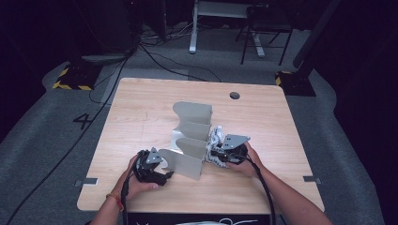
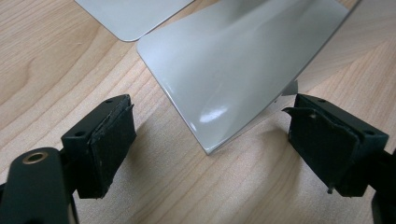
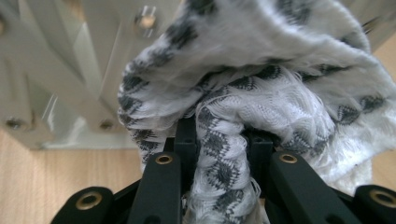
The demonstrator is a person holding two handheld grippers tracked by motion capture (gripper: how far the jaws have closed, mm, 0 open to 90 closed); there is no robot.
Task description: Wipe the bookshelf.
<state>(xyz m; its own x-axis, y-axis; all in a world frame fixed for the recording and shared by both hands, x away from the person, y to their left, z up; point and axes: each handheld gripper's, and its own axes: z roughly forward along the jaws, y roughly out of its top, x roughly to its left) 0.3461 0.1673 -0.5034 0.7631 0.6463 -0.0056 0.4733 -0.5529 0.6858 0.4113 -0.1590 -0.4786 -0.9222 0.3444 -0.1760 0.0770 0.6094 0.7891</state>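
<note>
The right gripper (image 3: 217,140) had its fingers (image 3: 187,140) clenched on a soft white cloth with dark grey zigzag marks (image 3: 261,93); a bunch of the cloth was squeezed between the two fingers, and the rest puffed out above and ahead of them; in the high view the cloth (image 1: 216,137) sat just beside the right side of a grey metal rack with curved upright plates (image 1: 190,140), which stood on the pale wooden tabletop (image 1: 141,108).

The left gripper (image 2: 212,140) had its fingers (image 2: 109,140) released and spread wide, with nothing between them but the corner of the nearest grey plate (image 2: 233,70); that corner lay in the gap ahead of the fingers, and touched neither one; the gripper (image 1: 165,176) rested low by the near left end of the rack.

It looked like the step was putting the cloth into the rack; the cloth was held, but it was not yet in a slot; next, the right gripper would need to lift the cloth up over a plate and drop it down between two plates, while the left fingers might close on the near plate to keep the rack from sliding.
</note>
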